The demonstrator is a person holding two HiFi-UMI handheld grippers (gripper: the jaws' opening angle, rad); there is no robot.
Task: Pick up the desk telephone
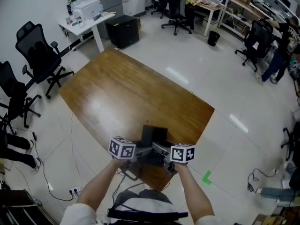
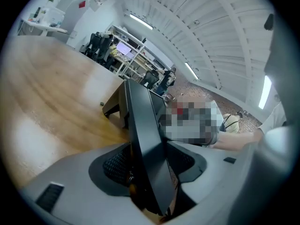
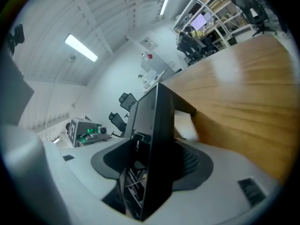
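Desk telephone [image 1: 154,136] sat at the near end of the wooden table [image 1: 117,93], close to the edge by the person, and appeared to rest on the top on its stand. No gap under it could be seen, so lift judged not yet done. Left gripper [image 2: 149,172] came at it from the left side and right gripper [image 3: 154,172] from the right, each with the phone's dark slab edge standing between its jaws. In both gripper views the jaws stood apart around the slab, with some mesh pad [image 2: 115,165] showing clear of it on either side. So both were read as straddling the phone with no firm clamp seen yet. Approach and placement looked done; what was left was closing on both sides and raising the phone off the table. Edges: the near table edge lay just under the grippers and forearms, with a table corner just to the right of the phone. A dark cord [image 1: 130,173] looped off that edge below the phone and could likely tug or snag on a lift. Room: the tabletop beyond the phone was bare wood all the way to the far end, and nothing showed above it, so going straight up looked free. Office chairs [image 1: 40,55] stood well apart at the far left, on open floor.
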